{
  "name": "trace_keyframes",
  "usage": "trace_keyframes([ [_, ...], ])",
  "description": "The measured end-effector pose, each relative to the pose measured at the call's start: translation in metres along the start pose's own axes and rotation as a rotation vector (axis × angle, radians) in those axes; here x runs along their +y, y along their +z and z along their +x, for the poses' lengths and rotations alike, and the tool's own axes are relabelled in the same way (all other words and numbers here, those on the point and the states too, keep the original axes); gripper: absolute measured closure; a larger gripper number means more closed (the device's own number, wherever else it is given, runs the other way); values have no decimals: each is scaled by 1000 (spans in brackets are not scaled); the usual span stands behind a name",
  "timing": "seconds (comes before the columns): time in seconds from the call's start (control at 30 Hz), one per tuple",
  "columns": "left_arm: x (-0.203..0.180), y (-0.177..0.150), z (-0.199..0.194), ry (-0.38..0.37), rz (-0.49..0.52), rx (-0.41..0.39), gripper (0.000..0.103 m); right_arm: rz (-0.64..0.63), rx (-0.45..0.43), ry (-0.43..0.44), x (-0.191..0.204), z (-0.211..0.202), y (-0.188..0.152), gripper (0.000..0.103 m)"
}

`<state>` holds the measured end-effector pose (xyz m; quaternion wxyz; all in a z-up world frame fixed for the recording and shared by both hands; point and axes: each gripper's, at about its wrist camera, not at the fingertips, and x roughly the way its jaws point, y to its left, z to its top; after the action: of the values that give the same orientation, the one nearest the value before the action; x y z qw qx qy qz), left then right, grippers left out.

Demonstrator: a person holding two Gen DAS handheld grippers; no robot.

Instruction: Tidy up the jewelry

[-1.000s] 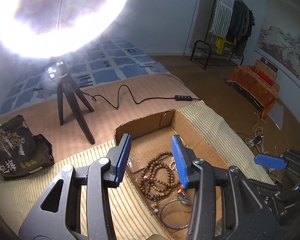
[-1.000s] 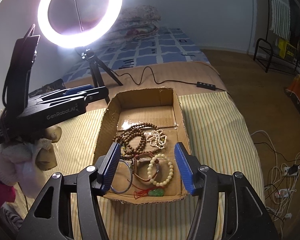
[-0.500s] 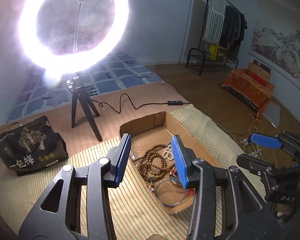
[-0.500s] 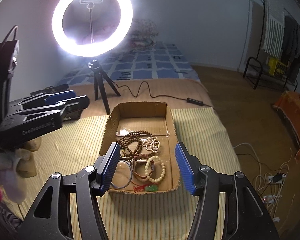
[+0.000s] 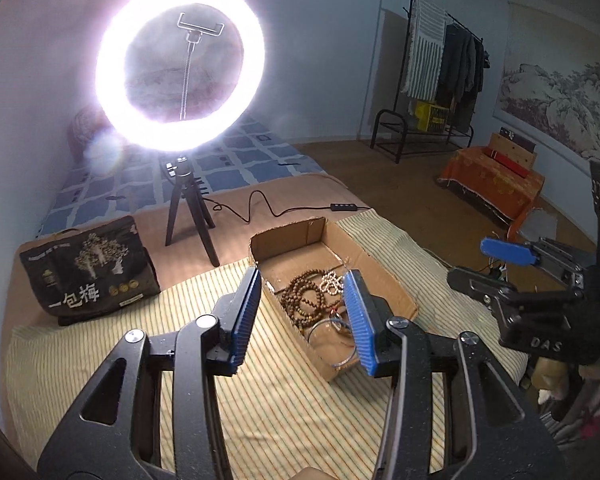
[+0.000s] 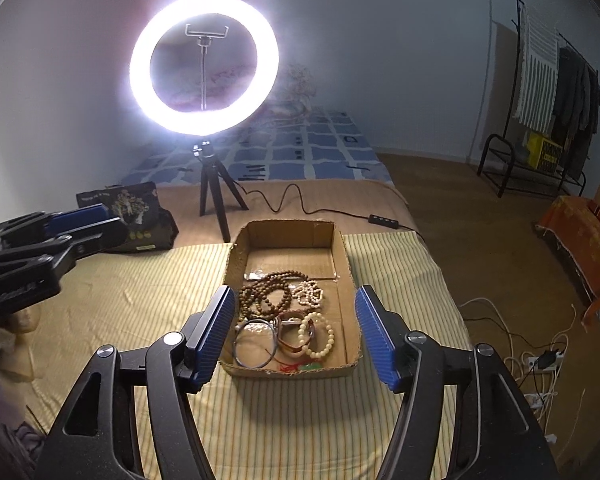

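Matt corrugated cardboard box (image 6: 342, 256) on ribbed striped cloth (image 6: 140, 296) holds wooden beads (image 6: 266, 296) and glossy cream beads (image 6: 318, 334).

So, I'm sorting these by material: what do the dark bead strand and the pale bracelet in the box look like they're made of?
Dark bead strand: probably wood, matte brown round beads. Pale bracelet: glossy cream beads, maybe stone, bone or plastic; can't tell. Box: raw corrugated cardboard, ragged edges.

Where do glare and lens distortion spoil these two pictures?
Left wrist view: the ring light blooms white, with a flare spot below-left; the clothes rack bows. Right wrist view: less bloom, jewelry in the cardboard box reads clearly; edges curve and darken.
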<state>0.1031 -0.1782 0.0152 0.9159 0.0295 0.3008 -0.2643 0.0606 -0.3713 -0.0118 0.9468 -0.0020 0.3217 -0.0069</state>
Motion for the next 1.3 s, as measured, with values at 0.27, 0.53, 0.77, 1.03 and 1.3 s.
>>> trace_keyframes([
  [0.27,1,-21,-16,-15,-42,-17,41,17,-31,-25,3,-5,-4,32],
  [0.53,-3,-25,-30,23,11,-96,12,33,-68,-84,-2,-6,-3,23],
  [0.77,-8,-26,-32,76,47,-102,3,21,-58,-96,2,-2,-4,22],
  [1.03,-13,-30,-34,100,76,-98,1,13,-62,-116,4,-2,-5,22],
  [1.3,-10,-30,-33,104,60,-83,0,13,-63,-118,5,0,-3,22],
])
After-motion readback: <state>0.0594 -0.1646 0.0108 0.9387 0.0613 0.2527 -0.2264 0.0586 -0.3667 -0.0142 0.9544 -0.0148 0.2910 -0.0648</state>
